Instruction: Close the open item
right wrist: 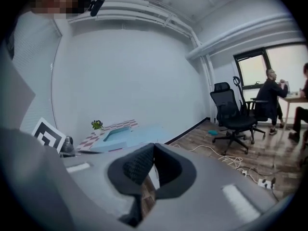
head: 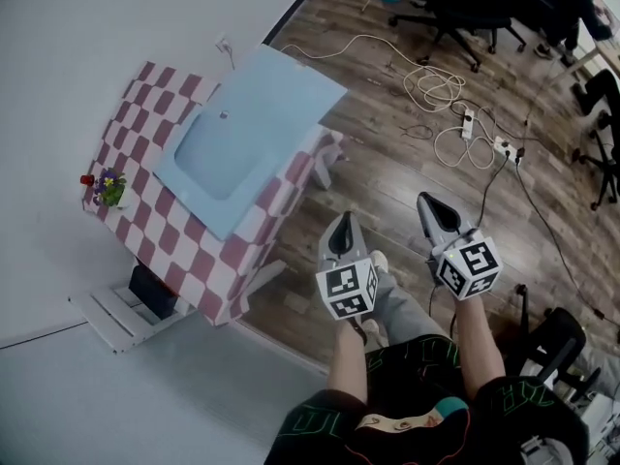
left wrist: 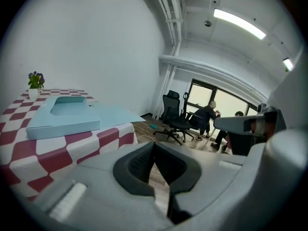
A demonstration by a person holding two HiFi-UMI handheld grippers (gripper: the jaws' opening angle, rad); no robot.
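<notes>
Overhead, in the head view, we saw the open blue box (head: 242,129) lying on the checkered table (head: 160,235) at far left, well apart from our left gripper (head: 341,229) and right gripper (head: 429,204), both over the wood floor (head: 387,172). In the left gripper view, the jaws were clenched on nothing. The right gripper view showed the same, with the box far ahead.

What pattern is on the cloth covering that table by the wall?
The fabric tablecloth has a dark red-and-white checkerboard pattern; the head view shows it best.
</notes>
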